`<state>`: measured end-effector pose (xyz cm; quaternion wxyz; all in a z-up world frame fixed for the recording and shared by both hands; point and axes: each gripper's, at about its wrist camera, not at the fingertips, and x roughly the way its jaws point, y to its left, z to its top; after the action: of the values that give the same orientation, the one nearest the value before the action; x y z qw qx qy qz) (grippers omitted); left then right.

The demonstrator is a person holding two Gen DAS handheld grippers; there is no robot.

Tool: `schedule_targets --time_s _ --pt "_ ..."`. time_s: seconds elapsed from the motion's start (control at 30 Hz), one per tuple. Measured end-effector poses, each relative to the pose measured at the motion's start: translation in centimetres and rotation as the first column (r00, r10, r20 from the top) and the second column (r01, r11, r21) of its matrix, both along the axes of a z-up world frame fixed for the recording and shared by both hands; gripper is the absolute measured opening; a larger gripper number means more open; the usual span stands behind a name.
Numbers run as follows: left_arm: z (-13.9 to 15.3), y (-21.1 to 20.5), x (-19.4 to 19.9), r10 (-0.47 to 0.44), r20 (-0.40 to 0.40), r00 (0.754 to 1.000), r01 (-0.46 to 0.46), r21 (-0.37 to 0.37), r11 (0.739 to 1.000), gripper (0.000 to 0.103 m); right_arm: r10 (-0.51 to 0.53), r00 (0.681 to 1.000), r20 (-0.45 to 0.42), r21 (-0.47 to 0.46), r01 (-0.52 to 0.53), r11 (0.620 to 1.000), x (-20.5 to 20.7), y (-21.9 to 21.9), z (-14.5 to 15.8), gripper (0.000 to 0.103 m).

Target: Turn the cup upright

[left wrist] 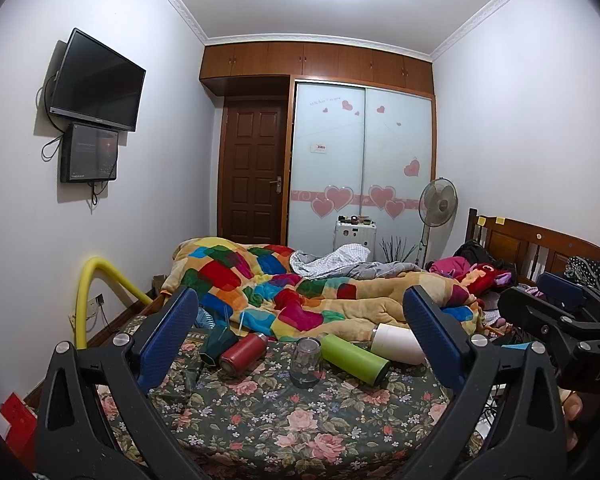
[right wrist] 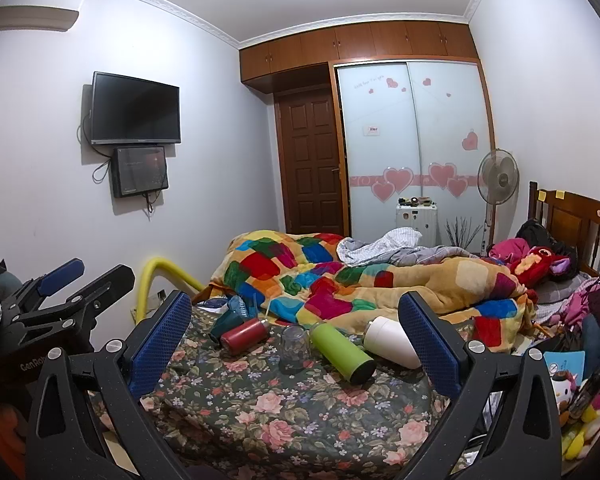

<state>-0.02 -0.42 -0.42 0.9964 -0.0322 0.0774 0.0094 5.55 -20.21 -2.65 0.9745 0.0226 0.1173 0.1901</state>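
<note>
Evidently the clear cup (left wrist: 307, 362) stands mouth-down on the floral bedspread (left wrist: 284, 420), just beside the lying green bottle (left wrist: 354, 358), on the side toward the red bottle (left wrist: 242, 354). It looks light, rigid, and likely slick-walled; gripping mid-wall seems safest. Both the left claw (left wrist: 300, 344) and right claw (right wrist: 296, 340) gape wide, holding nothing.

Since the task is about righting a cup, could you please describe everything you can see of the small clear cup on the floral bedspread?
The clear cup is a small see-through tumbler, glass or plastic by its look. It stands on end on the floral bedspread, seemingly upside down with a darker band at the bottom. It sits between the red bottle and the green bottle, both lying on their sides. Whether it touches the green bottle is unclear. No fingers touch it.
</note>
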Motion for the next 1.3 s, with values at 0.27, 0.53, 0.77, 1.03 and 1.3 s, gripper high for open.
schedule_targets --time_s 0.27,0.53,0.77,1.03,1.3 --pt "-0.10 -0.06 0.09 -0.001 0.001 1.000 0.001 -0.001 1.000 0.103 -0.002 1.000 0.000 -0.002 0.002 1.000 0.27 0.01 0.55 0.103" --pt "-0.06 -0.05 0.09 0.000 0.001 1.000 0.000 -0.001 1.000 0.103 -0.002 1.000 0.001 -0.004 0.002 1.000 0.08 -0.04 0.75 0.103" --pt "-0.02 -0.04 0.09 0.001 0.002 1.000 -0.001 -0.003 1.000 0.103 -0.002 1.000 0.003 -0.001 0.002 1.000 0.08 -0.30 0.68 0.103" --pt "-0.02 -0.04 0.07 0.001 0.002 1.000 -0.001 -0.003 1.000 0.103 -0.003 1.000 0.004 -0.002 0.003 1.000 0.07 -0.27 0.68 0.103" --pt "-0.01 -0.13 0.14 -0.001 0.002 1.000 0.001 -0.003 1.000 0.103 -0.003 1.000 0.004 -0.002 0.003 1.000 0.08 -0.28 0.74 0.103"
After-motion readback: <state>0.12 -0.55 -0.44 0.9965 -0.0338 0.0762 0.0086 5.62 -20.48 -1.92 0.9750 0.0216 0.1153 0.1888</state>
